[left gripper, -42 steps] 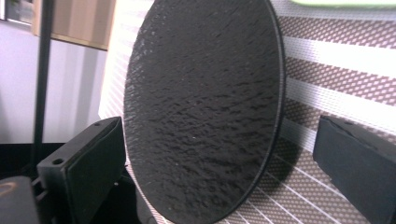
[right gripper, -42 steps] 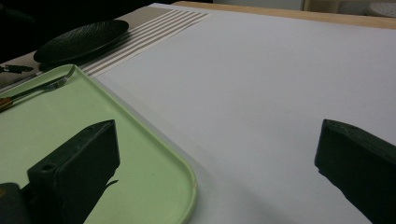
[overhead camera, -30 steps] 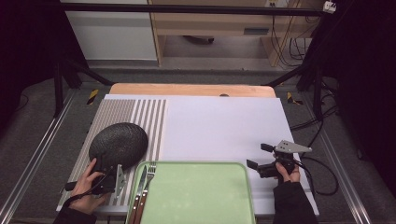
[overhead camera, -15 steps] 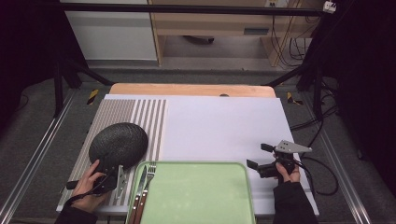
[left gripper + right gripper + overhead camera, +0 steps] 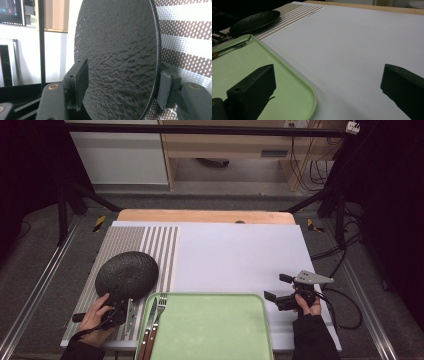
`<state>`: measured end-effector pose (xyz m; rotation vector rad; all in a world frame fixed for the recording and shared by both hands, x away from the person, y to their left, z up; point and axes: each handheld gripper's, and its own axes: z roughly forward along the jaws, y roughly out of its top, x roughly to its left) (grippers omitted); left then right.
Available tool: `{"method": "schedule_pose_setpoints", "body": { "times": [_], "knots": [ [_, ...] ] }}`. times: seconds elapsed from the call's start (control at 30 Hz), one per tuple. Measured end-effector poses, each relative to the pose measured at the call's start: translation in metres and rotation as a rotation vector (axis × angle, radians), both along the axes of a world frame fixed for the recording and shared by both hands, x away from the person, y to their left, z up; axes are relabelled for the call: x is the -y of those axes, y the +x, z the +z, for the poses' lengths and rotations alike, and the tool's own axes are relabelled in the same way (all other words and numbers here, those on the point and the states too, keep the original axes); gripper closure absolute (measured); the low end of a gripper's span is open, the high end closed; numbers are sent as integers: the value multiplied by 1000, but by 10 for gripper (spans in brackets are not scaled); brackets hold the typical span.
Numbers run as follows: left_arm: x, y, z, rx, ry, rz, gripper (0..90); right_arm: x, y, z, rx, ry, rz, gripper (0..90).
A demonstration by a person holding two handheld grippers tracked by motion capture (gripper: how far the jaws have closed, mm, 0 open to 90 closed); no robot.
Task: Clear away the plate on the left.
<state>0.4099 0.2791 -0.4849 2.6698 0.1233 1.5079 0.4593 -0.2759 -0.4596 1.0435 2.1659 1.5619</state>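
Left of the tray: the black plate (image 5: 127,275) lies on the striped placemat (image 5: 165,245), well clear of the green tray (image 5: 210,320), its near rim between the jaws of the left gripper (image 5: 116,306)
Left gripper: its jaws have just been closing and now straddle the plate's edge; in the left gripper view one pad (image 5: 81,82) faces the top of the plate and the other (image 5: 166,90) its underside, right at the rim, though I cannot tell whether they press it yet
Right of the tray: the right gripper (image 5: 279,290) hovers over the white sheet (image 5: 240,255), jaws spread wide, with nothing between them
On the tray's left rim: a fork (image 5: 159,312) and a knife (image 5: 148,322) lie side by side
Done so far: the left gripper is at the plate and the pinch looks nearly made
Left to do: judging by the layout, firm up the grip, lift the plate and carry it, likely onto the tray, whose bed lies bare
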Motion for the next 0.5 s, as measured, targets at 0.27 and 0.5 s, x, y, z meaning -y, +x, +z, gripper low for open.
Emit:
{"method": "schedule_pose_setpoints", "body": {
  "times": [0.27, 0.5],
  "knots": [
    [2, -2, -4, -5, 11, -3, 498, 0, 0, 0, 0, -4, 0, 4],
    [3, -5, -8, 1, 30, -9, 609, -1, 0, 0, -4, -6, 0, 4]
  ]
}}
